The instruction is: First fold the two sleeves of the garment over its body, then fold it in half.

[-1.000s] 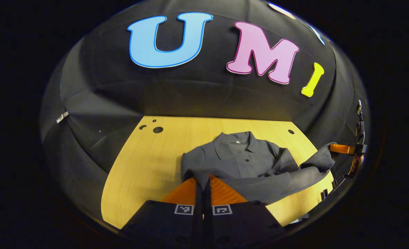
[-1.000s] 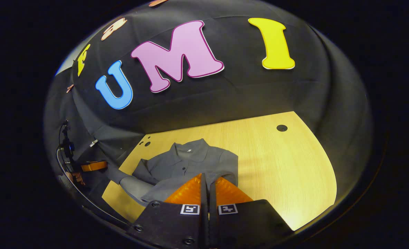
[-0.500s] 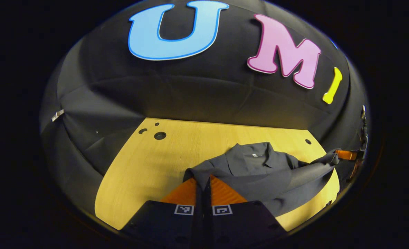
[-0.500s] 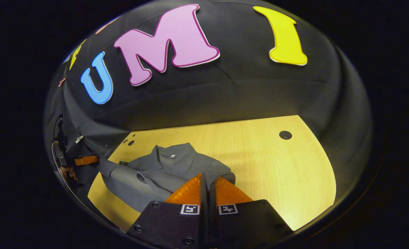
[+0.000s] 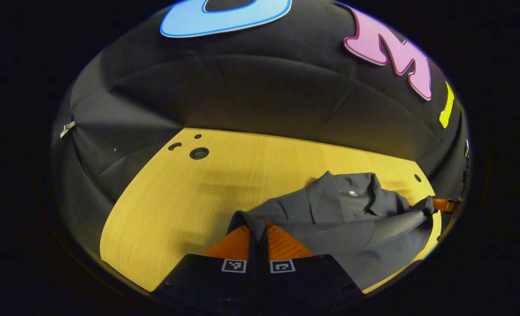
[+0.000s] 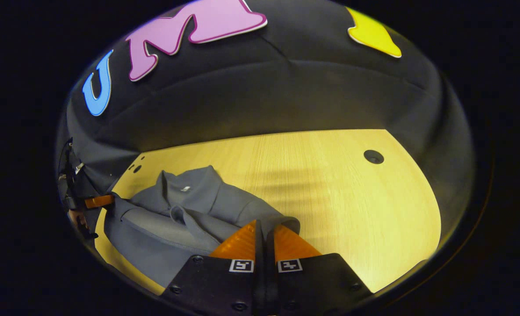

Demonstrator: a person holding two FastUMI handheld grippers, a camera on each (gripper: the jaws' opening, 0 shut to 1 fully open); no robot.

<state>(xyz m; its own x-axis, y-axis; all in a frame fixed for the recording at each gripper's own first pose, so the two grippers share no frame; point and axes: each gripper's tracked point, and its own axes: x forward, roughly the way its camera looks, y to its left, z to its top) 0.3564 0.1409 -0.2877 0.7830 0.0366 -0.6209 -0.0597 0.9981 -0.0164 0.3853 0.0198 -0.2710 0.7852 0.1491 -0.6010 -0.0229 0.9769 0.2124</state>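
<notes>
Pale yellow wooden bench (image 5: 176,197), dark round holes (image 5: 198,153) at its 11 o'clock corner. The dark grey collared shirt (image 5: 352,219) lies bunched at 3 o'clock, hem lifted: left gripper (image 5: 258,235) pinches one corner, right gripper (image 6: 264,235) clamps the other (image 6: 282,221), fabric sagging between

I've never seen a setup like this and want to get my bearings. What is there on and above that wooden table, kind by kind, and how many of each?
Dark grey collared shirt: 1
Black two-finger grippers with ribbed orange fingers, each pinching the shirt's hem: 2, the left gripper and the right gripper
Light wooden table: 1
Total: 4
</notes>
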